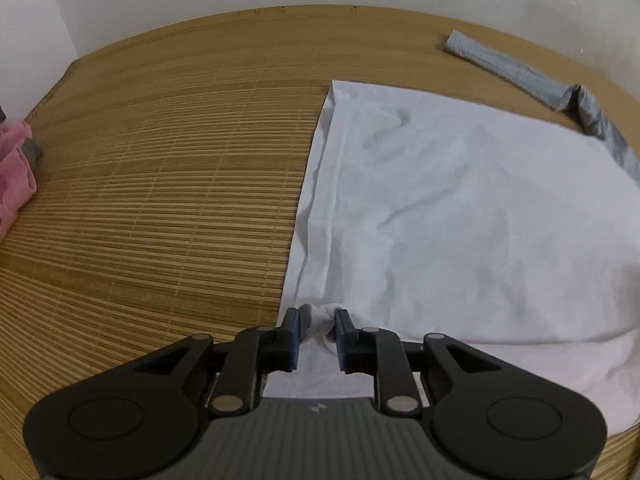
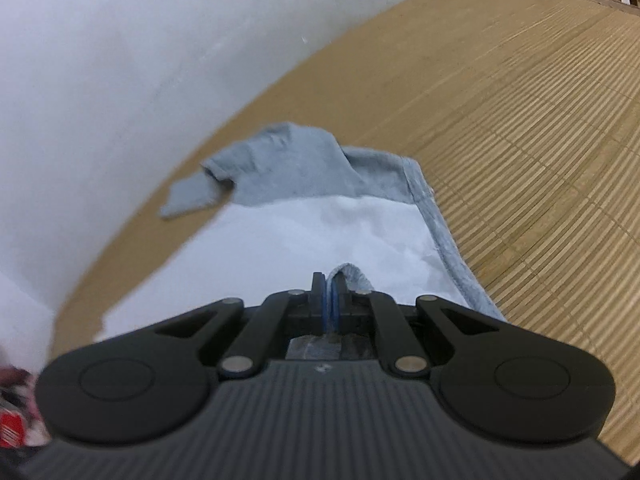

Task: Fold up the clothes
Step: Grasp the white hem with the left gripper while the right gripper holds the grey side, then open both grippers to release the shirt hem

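**White-and-grey shirt flat on bamboo mat, both grippers at its near edge**

Shirt [image 1: 460, 200] lies spread on the bamboo mat [image 1: 160, 200], grey sleeve [image 1: 520, 68] near the wall. Left gripper [image 1: 318, 330]: fingers narrowly apart, a bunch of white cloth between them, pads not clearly pressing. Right gripper [image 2: 330, 300]: fingers pinched tight on a grey hem fold. Pink garment [image 1: 14, 168] at mat's left edge.

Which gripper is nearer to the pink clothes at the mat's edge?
Left. The left gripper sees the pink clothes across bare mat; the right gripper view shows none.
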Motion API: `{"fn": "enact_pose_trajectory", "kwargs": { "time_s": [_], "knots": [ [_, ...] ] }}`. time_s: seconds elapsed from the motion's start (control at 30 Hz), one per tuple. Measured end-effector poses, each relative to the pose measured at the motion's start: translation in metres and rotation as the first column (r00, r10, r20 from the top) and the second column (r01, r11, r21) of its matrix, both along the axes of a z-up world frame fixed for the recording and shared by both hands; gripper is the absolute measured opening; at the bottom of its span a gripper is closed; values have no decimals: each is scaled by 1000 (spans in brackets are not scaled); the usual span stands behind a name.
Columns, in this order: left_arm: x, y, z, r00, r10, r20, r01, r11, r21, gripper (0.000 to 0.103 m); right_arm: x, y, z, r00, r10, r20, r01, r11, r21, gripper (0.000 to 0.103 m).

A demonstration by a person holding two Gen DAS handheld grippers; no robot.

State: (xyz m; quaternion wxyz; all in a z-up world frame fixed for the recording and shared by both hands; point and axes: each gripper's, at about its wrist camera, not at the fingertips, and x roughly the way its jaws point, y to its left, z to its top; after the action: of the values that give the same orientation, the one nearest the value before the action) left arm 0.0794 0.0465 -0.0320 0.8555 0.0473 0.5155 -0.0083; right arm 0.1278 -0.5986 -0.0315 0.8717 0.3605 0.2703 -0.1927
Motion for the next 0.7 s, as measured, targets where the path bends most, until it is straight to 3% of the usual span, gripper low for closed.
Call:
{"fn": "enact_pose_trajectory", "kwargs": {
  "time_s": [0.13,0.37,0.53,0.7],
  "knots": [
    [1,0,-3,1000,0,-1,0,1000,26,31,9,7,-14,998,15,-57,-19,997,-69,5],
    [0,6,1,1000,20,7,-20,1000,3,33,11,9,-6,994,29,-104,-41,993,-111,7],
    [-13,13,15,999,-36,41,36,999,0,44,-4,6,8,996,-17,-90,8,995,-99,35],
    [-27,24,21,995,-80,58,82,996,-38,50,-31,13,26,998,-27,-63,21,996,-90,44]
  ]
}}
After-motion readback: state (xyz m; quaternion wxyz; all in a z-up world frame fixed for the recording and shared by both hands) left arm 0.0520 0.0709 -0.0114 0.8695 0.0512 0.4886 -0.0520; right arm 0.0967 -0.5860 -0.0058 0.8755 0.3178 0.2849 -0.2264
